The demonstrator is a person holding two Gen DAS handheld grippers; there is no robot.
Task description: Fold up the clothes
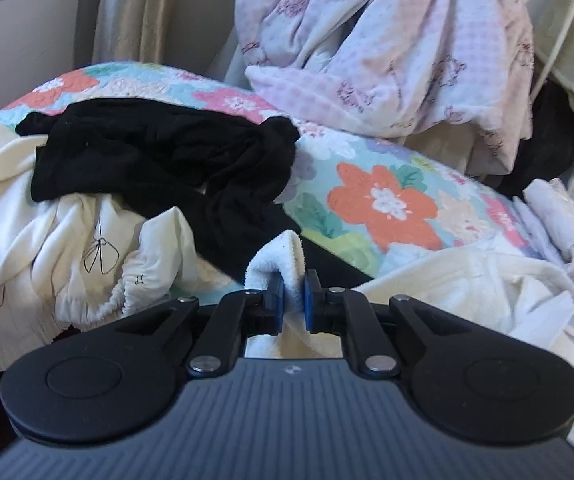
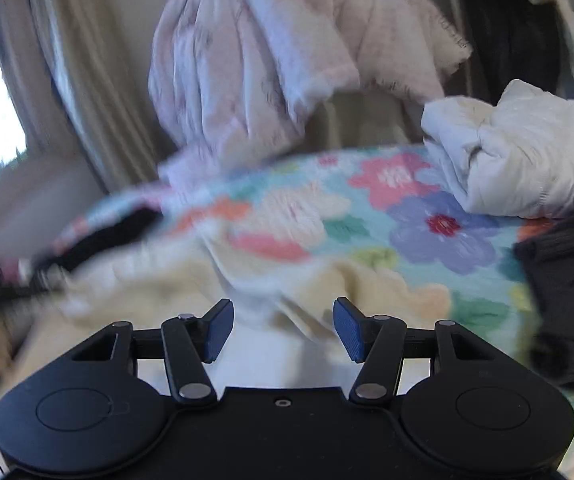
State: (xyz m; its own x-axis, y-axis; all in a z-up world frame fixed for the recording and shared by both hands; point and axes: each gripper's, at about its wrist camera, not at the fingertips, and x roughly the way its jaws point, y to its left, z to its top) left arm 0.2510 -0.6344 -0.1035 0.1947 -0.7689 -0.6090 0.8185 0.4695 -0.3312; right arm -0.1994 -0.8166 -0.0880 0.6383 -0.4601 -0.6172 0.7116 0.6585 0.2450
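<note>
white towel (image 1: 273, 258) pinched between left fingers (image 1: 275, 300)

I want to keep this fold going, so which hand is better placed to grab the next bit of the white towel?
Probably the right. The right tool is open and empty, just above the cream fabric. The left tool is already shut on the white towel.
</note>
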